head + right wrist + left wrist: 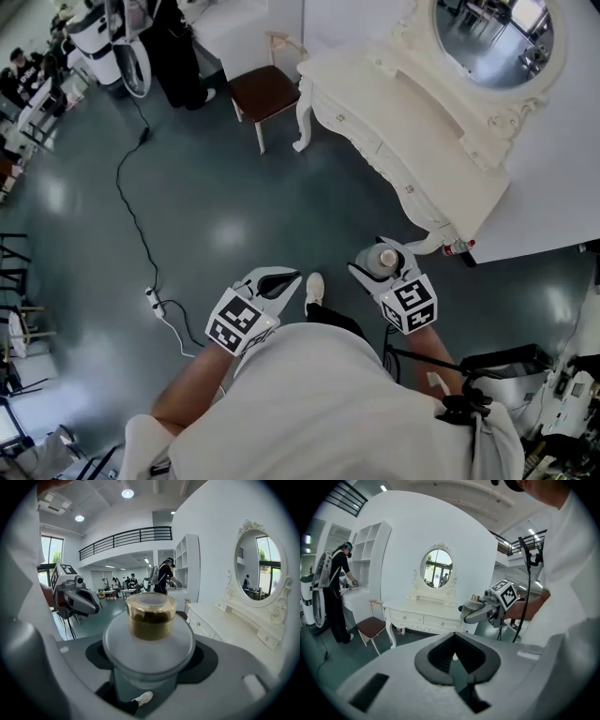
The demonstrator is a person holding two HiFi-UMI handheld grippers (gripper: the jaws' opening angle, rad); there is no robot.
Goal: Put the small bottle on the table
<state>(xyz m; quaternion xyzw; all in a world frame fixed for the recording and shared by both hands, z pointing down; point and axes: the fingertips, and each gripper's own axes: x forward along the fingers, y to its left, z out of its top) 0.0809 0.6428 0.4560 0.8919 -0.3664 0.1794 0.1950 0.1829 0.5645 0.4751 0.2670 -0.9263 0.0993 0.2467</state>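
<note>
Right tongs [374,256] forward, around small bottle [149,644]

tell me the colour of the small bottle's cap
Gold cap on the small bottle, best in right gripper view.

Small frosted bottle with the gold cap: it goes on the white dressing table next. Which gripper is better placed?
Right: the right gripper holds the small frosted bottle with the gold cap and is nearer the white dressing table; the left gripper is empty.

Right gripper [149,662] — jaws clasping the small bottle [149,637], gold-capped.
</note>
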